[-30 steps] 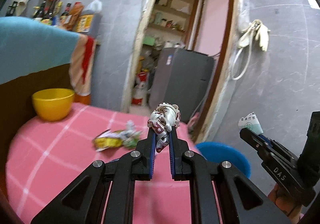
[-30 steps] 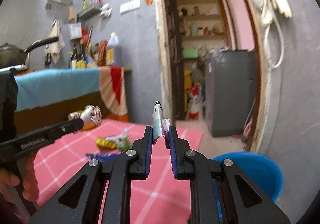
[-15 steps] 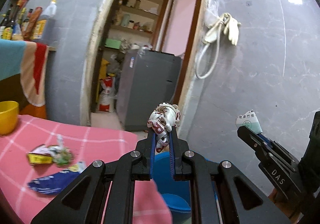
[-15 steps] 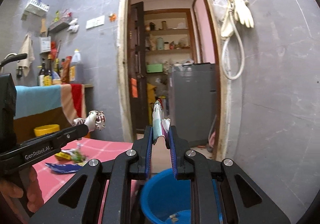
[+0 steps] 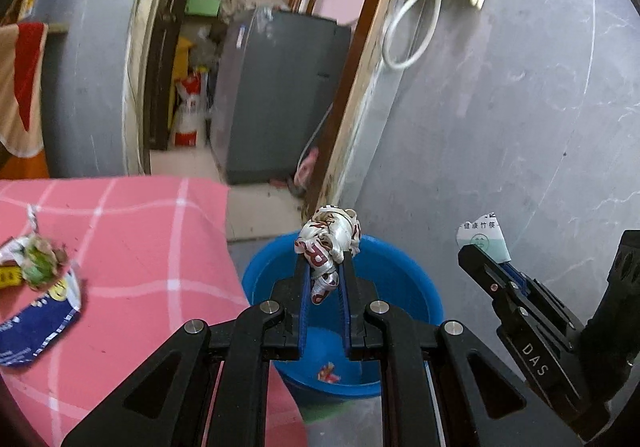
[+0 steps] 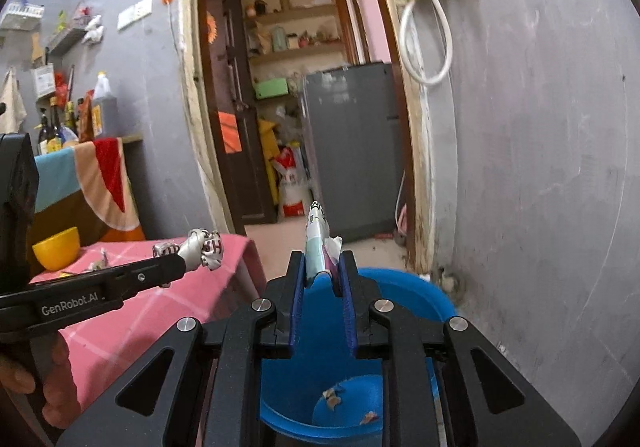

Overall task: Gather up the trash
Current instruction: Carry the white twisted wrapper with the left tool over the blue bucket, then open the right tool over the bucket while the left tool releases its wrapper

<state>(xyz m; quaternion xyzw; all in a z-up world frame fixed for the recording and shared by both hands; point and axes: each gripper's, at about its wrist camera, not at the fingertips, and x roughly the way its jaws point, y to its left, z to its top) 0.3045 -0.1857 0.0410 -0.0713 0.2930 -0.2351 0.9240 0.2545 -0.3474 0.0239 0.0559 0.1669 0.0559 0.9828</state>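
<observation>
My left gripper (image 5: 325, 267) is shut on a crumpled silver and red wrapper (image 5: 328, 237), held over the near rim of a blue bucket (image 5: 416, 279). The same wrapper (image 6: 200, 247) shows in the right wrist view, at the tip of the left gripper (image 6: 176, 267). My right gripper (image 6: 322, 271) is shut on a white and green paper packet (image 6: 316, 239) above the blue bucket (image 6: 404, 291). That packet (image 5: 480, 237) also appears at the right in the left wrist view. Small scraps lie on the bucket's floor.
A table with a pink checked cloth (image 5: 132, 247) stands left of the bucket, with a green-yellow wrapper (image 5: 36, 259) and a blue wrapper (image 5: 36, 323) on it. A yellow bowl (image 6: 56, 249) sits farther back. Grey wall at the right; an open doorway with a grey fridge (image 6: 352, 151) ahead.
Both grippers have swung right from over the table and tilted down, so the blue bucket now lies under their tips. Each still holds its piece of trash.
</observation>
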